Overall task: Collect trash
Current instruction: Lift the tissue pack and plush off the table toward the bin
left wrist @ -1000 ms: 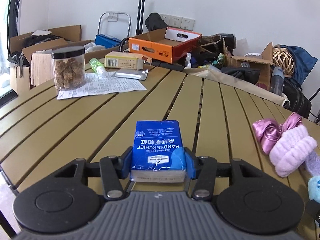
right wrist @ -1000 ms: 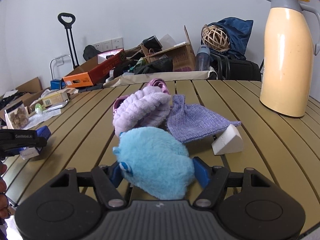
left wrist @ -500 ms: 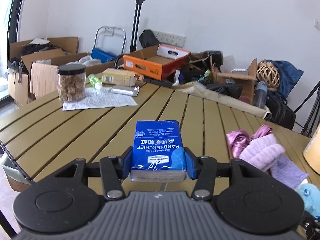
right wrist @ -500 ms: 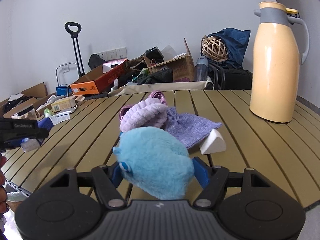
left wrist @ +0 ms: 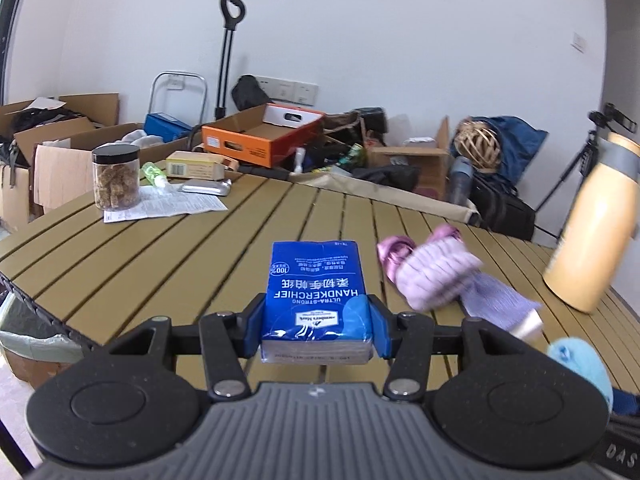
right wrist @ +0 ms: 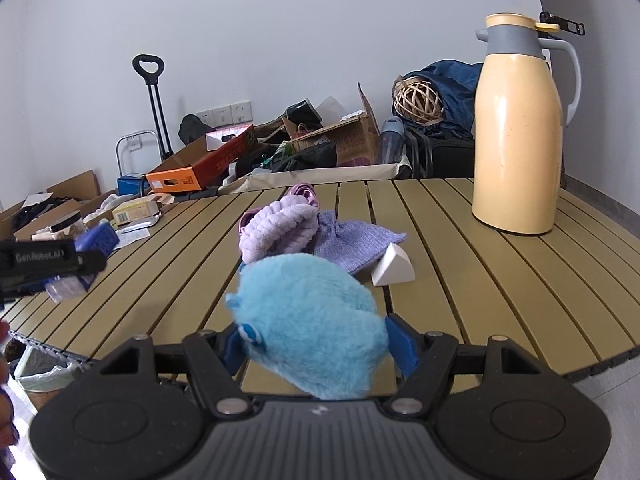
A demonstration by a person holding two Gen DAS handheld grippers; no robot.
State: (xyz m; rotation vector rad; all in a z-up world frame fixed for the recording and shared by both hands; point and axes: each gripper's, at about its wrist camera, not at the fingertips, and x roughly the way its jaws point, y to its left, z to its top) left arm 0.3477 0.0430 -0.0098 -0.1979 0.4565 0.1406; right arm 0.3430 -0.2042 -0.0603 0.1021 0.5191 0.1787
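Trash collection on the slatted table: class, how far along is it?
Done: nothing visibly binned. In hand: left tongs grip the blue tissue pack; right tongs grip the blue fluffy item. Left: purple cloths, white wedge, papers.

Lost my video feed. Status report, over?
Left gripper shut on blue tissue pack. Right gripper shut on blue plush. Both held above table. Nothing blocking.

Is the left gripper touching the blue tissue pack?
Touching. The left wrist view shows the left gripper with both blue pads pressed against the sides of the blue plastic-wrapped tissue pack.
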